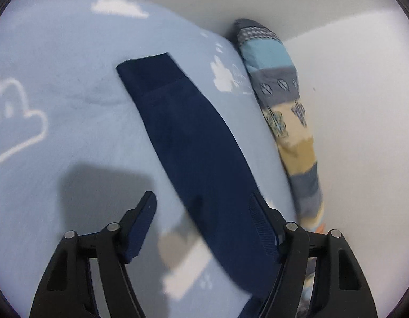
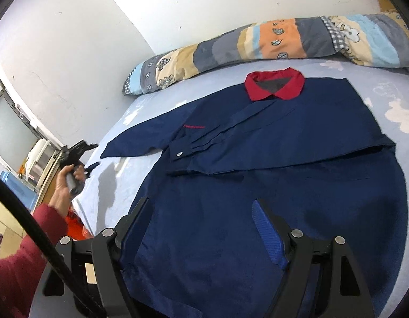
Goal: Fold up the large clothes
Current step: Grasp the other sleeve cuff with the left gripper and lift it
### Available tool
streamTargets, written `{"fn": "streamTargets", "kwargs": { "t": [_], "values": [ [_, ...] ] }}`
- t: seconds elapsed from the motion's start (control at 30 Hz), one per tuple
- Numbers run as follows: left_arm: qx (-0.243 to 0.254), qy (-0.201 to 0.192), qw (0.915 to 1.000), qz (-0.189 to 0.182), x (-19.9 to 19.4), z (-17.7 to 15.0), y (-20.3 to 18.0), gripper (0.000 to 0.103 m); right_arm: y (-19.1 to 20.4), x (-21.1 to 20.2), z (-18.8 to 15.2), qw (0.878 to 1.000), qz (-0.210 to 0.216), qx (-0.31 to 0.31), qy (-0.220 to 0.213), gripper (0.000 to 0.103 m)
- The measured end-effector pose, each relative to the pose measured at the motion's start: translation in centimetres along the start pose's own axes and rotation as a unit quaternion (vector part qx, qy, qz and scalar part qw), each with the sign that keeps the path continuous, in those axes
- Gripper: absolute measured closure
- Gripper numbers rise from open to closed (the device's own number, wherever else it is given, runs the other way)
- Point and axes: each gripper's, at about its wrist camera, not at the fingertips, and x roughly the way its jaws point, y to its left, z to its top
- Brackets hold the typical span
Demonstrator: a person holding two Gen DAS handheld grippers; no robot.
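Close half-open, empty left gripper (image 1: 201, 228) squarely on navy sleeve (image 1: 194, 143); keep right gripper (image 2: 201, 228) open, empty.

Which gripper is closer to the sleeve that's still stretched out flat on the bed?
Left. The left gripper hangs open right over the outstretched sleeve, which runs between its fingers. The right gripper hovers open over the jacket's lower body, away from that sleeve.

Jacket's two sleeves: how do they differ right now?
The left sleeve lies stretched straight out from the navy jacket across the light blue bedsheet; the right sleeve is already folded across the chest. The left sleeve's cuff points toward the left hand-held gripper; the right sleeve's cuff, with a visible snap, rests mid-chest. Both are plain navy and lie flat.
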Motion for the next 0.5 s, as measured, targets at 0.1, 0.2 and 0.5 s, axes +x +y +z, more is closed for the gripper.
{"fn": "streamTargets", "kwargs": {
  "t": [0.1,0.2,0.5],
  "values": [
    [-0.027,-0.017,0.9994,-0.009,1.8,1.9,1.9,0.038,-0.3,0.9,0.1,1.000,-0.002,0.003,0.007,0.021],
    [-0.039,-0.033,0.9987,0.010,3.5,3.5,3.8,0.048,-0.9,1.8,0.0,1.000,-0.009,0.010,0.015,0.021],
    [-0.071,-0.116,0.9881,-0.071,8.1,7.1,4.7,0.061,-2.1,3.0,0.1,0.999,-0.015,0.026,0.014,0.021]
  ]
}}
